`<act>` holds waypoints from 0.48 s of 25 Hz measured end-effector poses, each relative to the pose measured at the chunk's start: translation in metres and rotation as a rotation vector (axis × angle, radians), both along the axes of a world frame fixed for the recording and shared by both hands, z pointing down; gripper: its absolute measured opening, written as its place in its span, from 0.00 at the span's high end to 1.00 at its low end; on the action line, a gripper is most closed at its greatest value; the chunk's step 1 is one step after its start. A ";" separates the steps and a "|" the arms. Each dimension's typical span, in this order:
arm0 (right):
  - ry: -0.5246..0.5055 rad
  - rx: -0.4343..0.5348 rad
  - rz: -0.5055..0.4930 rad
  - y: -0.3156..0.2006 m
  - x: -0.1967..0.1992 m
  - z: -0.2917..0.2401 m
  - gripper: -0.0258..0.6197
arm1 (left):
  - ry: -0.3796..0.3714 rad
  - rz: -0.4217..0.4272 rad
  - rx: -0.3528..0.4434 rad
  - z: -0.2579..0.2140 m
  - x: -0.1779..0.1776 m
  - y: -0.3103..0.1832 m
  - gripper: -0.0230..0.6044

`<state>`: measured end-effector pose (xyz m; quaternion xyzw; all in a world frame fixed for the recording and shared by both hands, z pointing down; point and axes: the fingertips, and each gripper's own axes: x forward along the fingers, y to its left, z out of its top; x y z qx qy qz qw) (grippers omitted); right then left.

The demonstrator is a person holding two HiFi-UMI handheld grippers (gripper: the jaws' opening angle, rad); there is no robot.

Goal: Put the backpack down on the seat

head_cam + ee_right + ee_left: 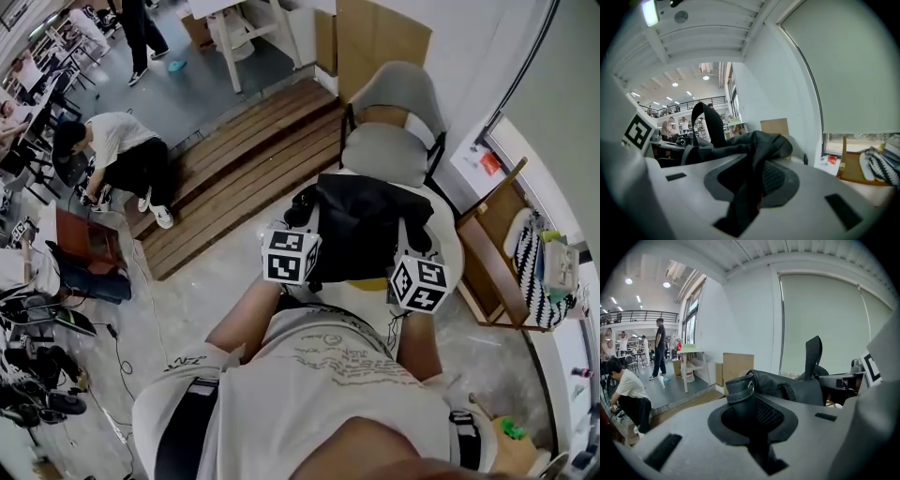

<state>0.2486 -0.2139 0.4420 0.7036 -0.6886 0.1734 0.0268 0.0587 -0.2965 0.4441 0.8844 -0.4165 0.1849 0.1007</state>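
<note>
Closest in, by the person's chest, the left gripper [754, 423] is clenched on a mesh-lined fold of the black backpack [361, 220]. The right gripper [750, 187] is clamped on a bunch of its fabric at the other side. The bag hangs in the air between the two with its top strap standing up, just short of the grey chair [398, 94]. The seat [384, 153] beyond it is bare, so I'd say the carry is nearly done and the set-down is what counts now. The bag should go forward until it sits over the cushion, between the dark armrests, with both hands lowering evenly so the base lands flat. Only then should both grips loosen together, since freeing one side early would likely tip it off the front edge. Behind the chair a cardboard sheet [380, 33] leans on the wall.
</note>
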 end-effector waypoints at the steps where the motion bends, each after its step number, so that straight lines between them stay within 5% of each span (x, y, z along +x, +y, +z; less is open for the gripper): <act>1: -0.002 -0.004 0.004 -0.001 0.003 0.001 0.83 | 0.000 0.006 -0.004 0.001 0.003 -0.002 0.90; 12: -0.016 -0.079 0.081 -0.017 0.024 0.028 0.83 | -0.016 0.122 -0.076 0.034 0.035 -0.038 0.90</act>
